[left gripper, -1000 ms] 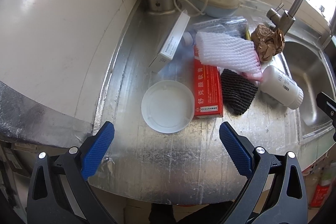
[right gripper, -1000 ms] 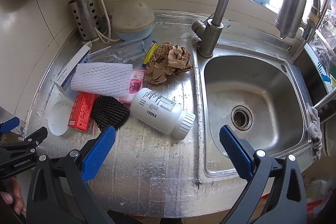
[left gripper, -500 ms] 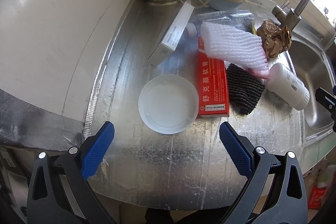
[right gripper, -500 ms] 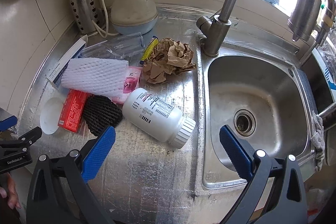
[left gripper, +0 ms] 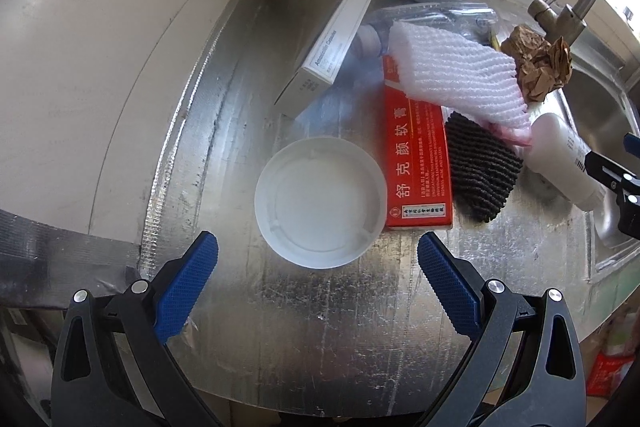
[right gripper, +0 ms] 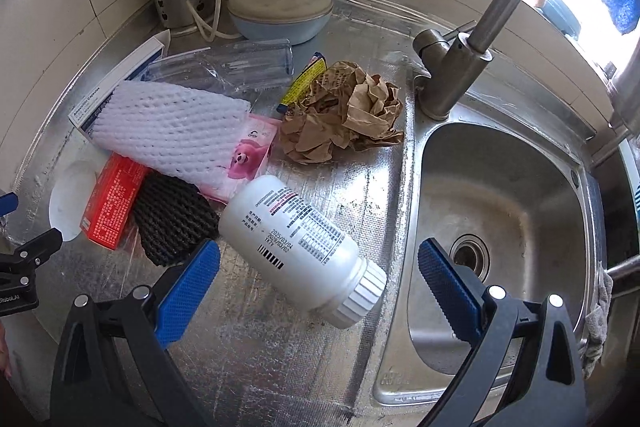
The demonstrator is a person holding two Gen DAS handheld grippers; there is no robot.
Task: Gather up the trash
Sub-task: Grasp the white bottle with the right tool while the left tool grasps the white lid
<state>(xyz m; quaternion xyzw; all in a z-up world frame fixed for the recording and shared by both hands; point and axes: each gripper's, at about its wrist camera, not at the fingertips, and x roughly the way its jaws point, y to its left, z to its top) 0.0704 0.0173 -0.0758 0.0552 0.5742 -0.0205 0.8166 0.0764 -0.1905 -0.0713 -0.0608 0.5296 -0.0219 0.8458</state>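
The trash lies in a loose heap on the foil-covered counter (left gripper: 320, 327) left of the sink (right gripper: 500, 195), and each tool seems lined up on the piece nearest it. The left gripper (left gripper: 318, 275) hovers with its blue pads spread wide and empty, the white plastic lid (left gripper: 320, 201) centred just beyond them, probably because it lies apart at the heap's near edge and can be lifted without disturbing the rest. The red carton (left gripper: 416, 163) touches the lid's right side, with the black foam net (left gripper: 480, 171) beside it and the white foam net (left gripper: 456, 79) draped over both. The right gripper (right gripper: 318, 281) is likewise spread and holds nothing; the white pill bottle (right gripper: 300, 243) lies on its side between its pads, cap toward the sink, a round body that may roll if pinched off-centre
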